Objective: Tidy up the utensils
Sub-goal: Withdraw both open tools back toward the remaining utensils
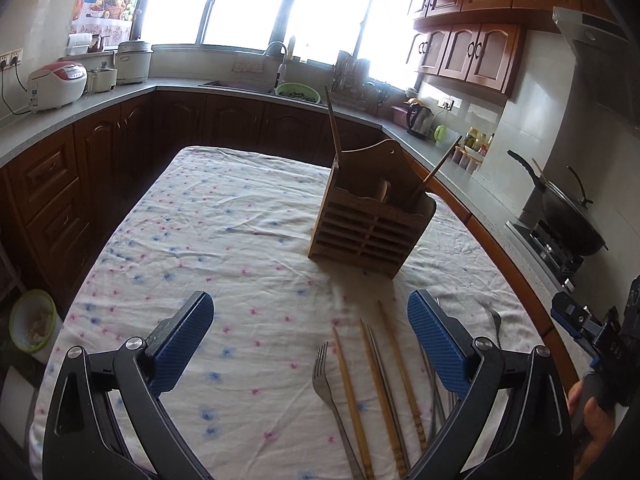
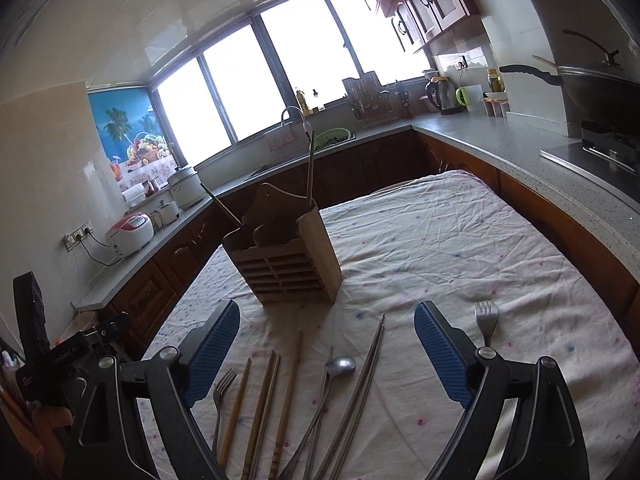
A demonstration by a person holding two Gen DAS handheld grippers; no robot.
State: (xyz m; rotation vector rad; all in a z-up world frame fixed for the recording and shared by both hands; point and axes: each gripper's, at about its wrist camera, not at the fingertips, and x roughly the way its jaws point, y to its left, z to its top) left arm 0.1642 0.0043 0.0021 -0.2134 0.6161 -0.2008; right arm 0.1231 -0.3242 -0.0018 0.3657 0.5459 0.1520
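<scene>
The right gripper (image 2: pixel 326 350) gapes wide and empty above the utensils (image 2: pixel 304 408), which lie lengthwise pointing toward the wooden holder (image 2: pixel 286 264) beyond.

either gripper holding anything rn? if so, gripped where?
Nothing held. Left gripper and right gripper are both open, above the utensils lying on the tablecloth.

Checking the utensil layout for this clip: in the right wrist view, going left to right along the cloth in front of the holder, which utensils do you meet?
Fork → wooden chopsticks → spoon → metal chopsticks → second fork, lying just beyond the right gripper's right finger.
</scene>
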